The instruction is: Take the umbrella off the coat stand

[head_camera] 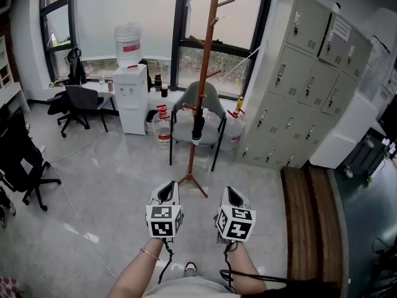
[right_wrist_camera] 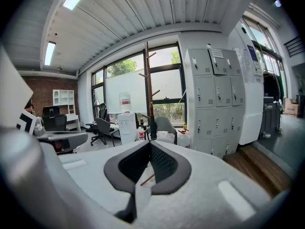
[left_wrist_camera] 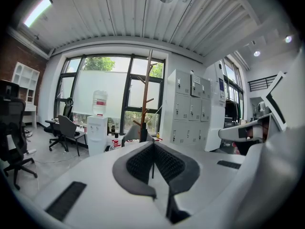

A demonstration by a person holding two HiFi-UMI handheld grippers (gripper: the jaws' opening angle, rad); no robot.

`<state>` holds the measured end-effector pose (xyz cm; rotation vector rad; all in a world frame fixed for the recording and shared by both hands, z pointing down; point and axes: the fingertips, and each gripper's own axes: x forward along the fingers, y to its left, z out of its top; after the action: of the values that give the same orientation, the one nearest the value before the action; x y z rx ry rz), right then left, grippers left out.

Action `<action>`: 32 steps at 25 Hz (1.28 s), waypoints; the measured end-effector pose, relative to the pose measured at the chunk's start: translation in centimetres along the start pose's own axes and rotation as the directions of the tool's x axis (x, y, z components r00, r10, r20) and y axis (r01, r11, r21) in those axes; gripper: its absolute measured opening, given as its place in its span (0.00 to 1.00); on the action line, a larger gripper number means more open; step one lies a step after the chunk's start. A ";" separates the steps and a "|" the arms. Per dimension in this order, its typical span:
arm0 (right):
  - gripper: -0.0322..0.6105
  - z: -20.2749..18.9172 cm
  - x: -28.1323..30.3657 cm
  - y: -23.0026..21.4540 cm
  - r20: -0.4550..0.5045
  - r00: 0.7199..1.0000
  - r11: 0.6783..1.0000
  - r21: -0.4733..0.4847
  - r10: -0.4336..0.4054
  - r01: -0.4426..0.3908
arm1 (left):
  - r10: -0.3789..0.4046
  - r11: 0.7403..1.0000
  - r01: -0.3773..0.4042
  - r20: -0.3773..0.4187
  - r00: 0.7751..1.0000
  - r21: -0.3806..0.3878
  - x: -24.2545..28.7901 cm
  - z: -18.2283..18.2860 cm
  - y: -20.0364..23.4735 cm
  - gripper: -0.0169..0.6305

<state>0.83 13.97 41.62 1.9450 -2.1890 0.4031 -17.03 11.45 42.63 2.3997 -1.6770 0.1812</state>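
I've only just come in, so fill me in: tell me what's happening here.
A person holds the left gripper and the right gripper out in front, both shut and empty, facing a wooden coat stand. A folded black umbrella hangs from one of its lower pegs, in front of a grey chair. Neither gripper has reached the umbrella yet; a stretch of floor lies between them and the stand.

Brown coat stand point(head_camera: 209, 54), black umbrella point(head_camera: 198, 126) — pale grey lockers point(head_camera: 298, 79), white water dispenser point(head_camera: 131, 98).

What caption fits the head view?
Both shut, the left claw and right claw face a coat stand holding an umbrella.
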 end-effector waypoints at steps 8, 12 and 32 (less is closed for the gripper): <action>0.06 2.0 4.6 -3.1 -0.003 1.000 1.000 0.001 0.028 -0.028 | 0.026 1.000 -0.026 -0.010 1.000 0.010 5.1 1.3 -0.7 0.03; 0.06 2.7 6.9 -4.4 -0.003 0.999 0.999 0.004 0.047 -0.047 | 0.043 0.999 -0.043 -0.011 0.999 0.014 7.6 1.7 -0.9 0.03; 0.06 2.9 12.7 -7.6 -0.027 0.995 0.995 0.038 0.096 -0.095 | 0.112 0.993 -0.110 -0.063 0.992 0.037 12.7 1.1 -0.6 0.03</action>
<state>6.89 0.30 43.49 1.8454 -2.2790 0.4858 -12.14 -0.17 44.29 2.2992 -1.7926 0.3041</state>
